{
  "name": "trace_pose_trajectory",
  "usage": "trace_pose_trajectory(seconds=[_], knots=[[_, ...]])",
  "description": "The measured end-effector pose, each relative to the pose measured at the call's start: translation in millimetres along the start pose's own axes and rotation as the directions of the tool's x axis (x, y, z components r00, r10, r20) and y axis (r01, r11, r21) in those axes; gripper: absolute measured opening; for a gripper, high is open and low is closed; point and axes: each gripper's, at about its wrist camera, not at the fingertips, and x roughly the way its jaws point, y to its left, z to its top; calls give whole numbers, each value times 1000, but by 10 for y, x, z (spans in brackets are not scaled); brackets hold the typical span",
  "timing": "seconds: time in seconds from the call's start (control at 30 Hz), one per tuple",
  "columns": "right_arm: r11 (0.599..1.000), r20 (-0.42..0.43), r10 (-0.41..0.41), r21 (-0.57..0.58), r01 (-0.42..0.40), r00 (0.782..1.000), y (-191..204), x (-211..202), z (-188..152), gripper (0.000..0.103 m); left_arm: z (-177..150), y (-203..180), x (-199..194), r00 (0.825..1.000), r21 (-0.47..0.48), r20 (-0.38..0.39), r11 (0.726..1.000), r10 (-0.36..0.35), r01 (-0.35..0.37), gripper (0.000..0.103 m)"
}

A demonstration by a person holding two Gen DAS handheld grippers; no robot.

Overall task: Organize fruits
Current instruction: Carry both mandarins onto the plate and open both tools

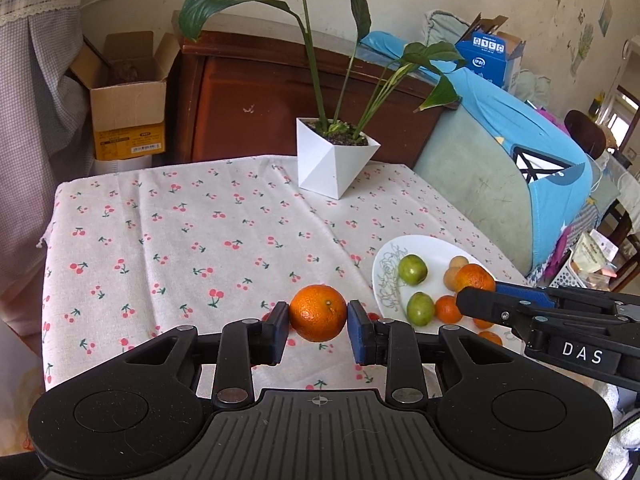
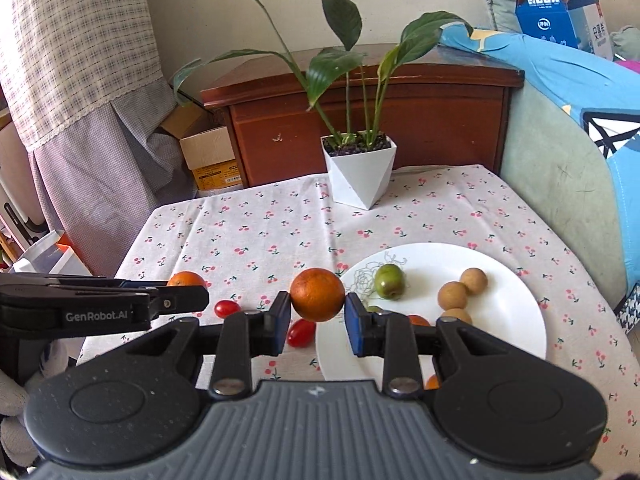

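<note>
The left hand-held gripper point(image 1: 318, 318) is clamped on an orange point(image 1: 318, 312) above the counter point(image 1: 180, 240). The right hand-held gripper point(image 2: 318, 312) is clamped on another orange point(image 2: 317, 294) beside the white plate point(image 2: 500, 320).

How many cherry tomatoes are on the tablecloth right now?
2. One cherry tomato lies just beyond the left gripper's tip; the second cherry tomato lies beside the white plate's left rim, under the right gripper. More could hide behind the grippers.
</note>
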Motion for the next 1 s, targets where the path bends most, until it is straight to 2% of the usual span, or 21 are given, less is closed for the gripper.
trace_pose_trajectory(seconds=[0.17, 0.3, 0.47, 0.67, 0.8, 1.0], knots=[[994, 5, -28, 106, 27, 1000, -357, -22, 88, 29, 67, -131, 93, 999, 13, -30, 999, -45, 45, 29], [973, 23, -41, 230, 34, 999, -601, -33, 138, 29, 105, -254, 196, 995, 37, -59, 996, -79, 81, 29], [951, 34, -46, 306, 33, 998, -798, -26, 171, 29, 159, -455, 339, 988, 94, -95, 987, -120, 129, 29], [922, -21, -66, 380, 69, 998, -1005, 58, 115, 29, 132, -661, 510, 977, 134, -139, 974, -162, 181, 29], [903, -56, -52, 424, 71, 997, -1112, 120, 49, 29, 37, -781, 609, 965, 136, -182, 967, -190, 216, 29], [906, -124, -30, 415, 79, 992, -1074, 249, -31, 29, -62, -949, 742, 959, 174, -209, 958, -191, 229, 29]])
